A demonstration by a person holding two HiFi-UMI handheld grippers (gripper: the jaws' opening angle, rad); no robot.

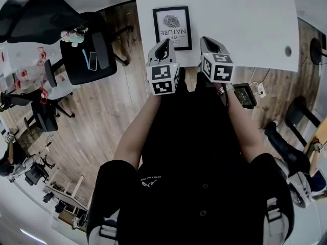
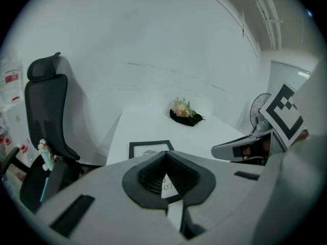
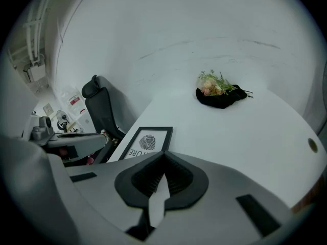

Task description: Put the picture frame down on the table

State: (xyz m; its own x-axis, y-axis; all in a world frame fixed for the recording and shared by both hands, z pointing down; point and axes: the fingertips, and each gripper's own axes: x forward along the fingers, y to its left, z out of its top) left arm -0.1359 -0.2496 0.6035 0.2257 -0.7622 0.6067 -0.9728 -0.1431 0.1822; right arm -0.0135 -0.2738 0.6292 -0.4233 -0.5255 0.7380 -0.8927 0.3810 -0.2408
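Observation:
The black picture frame (image 1: 172, 27) with a leaf print lies flat on the white table (image 1: 245, 24), near its front left corner. It also shows in the left gripper view as the frame (image 2: 149, 149) and in the right gripper view as the frame (image 3: 148, 141). My left gripper (image 1: 164, 42) is shut and empty, hovering just short of the frame's near edge. Beside it to the right, my right gripper (image 1: 208, 41) is also shut with nothing held. Each gripper's own camera shows its jaws closed: left gripper (image 2: 166, 154), right gripper (image 3: 163, 154).
A black bundle with flowers (image 3: 219, 92) lies at the table's far side. A cable hole (image 1: 287, 50) sits near the right front corner. Black office chairs stand left (image 1: 87, 50) and right (image 1: 296, 114) of the table. A small device (image 1: 244, 93) lies on the wooden floor.

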